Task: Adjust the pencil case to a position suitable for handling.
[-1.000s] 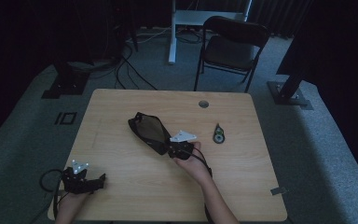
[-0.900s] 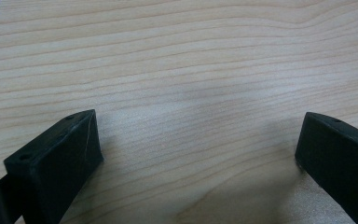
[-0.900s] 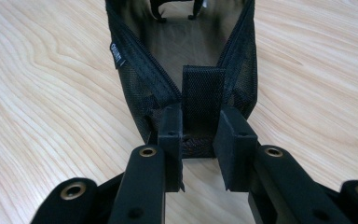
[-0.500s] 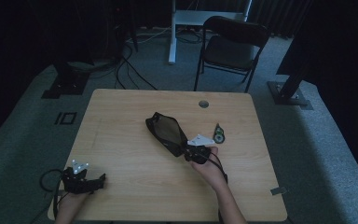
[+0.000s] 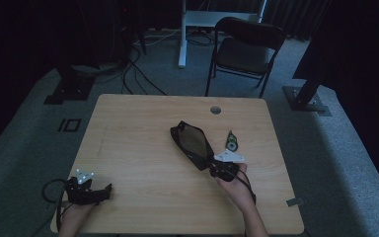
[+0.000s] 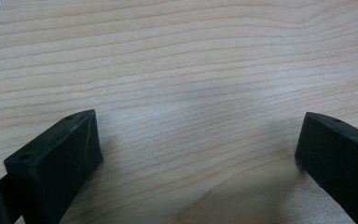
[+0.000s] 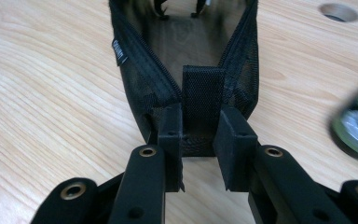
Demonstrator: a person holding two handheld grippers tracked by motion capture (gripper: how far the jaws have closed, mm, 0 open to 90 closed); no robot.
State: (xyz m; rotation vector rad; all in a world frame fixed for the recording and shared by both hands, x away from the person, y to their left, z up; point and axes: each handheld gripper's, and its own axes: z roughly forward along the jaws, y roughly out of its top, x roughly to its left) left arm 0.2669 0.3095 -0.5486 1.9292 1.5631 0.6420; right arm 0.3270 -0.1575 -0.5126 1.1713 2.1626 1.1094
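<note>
Clamping the webbing tab of the black mesh zip pouch [image 7: 186,70], the right claw [image 7: 198,140] is closed on that end. Just right of the pouch lies a small green-and-silver tool [image 5: 232,142]. Left of it, well apart, the left claw [image 6: 196,154] gapes empty on the wooden counter [image 5: 138,143]. A slipping tab could drop the pouch onto the tool.

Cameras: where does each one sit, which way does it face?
High view: above the person's side, looking forward and down on the table; forearms, left gripper, right gripper.
Left gripper view: on the left gripper, facing bare tabletop; its fingers stand wide apart.
Right gripper view: on the right gripper, looking along fingers shut on the black mesh pouch.
Shared: pouch and green tool in high and right gripper views.
</note>
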